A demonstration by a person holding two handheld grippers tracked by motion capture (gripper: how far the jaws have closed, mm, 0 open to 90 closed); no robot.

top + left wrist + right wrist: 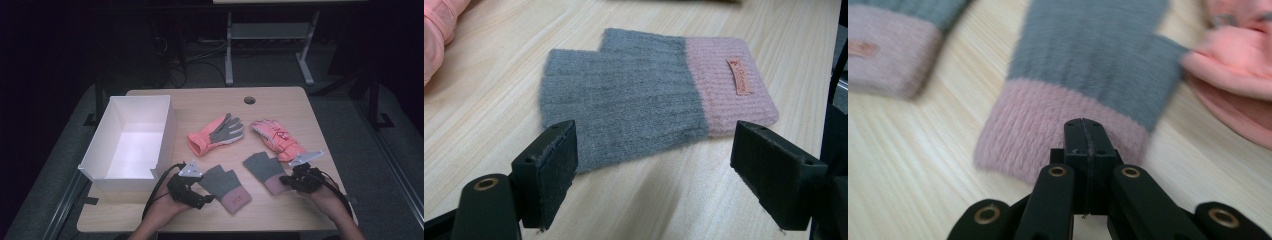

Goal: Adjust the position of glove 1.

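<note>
Dark floor and desk legs ring a pale wooden table [150,210]. At its left edge stands an empty white box [131,137]. Beside it the left gripper [200,196] hovers with its jaws wide apart, facing the left mitten [649,95], a fingerless grey knit with a pink cuff lying flat on the wood. From the left gripper view the mitten's grey end lies just ahead of the pads and between their lines, not yet touched. Farther back rest a coral glove [216,133] and a pink ski glove [276,137].

To the right, the right gripper [1084,137] has its jaws pressed together on the pink cuff of the right mitten [1088,65]; blur makes it hard to say how much knit is pinched, though some appears caught.

Risks: a thin pinch could let the soft cuff slip free when lifted, and dragging it might snag the ski glove just beside it. The left pads, closing flat, could merely push the mitten along the wood.
</note>
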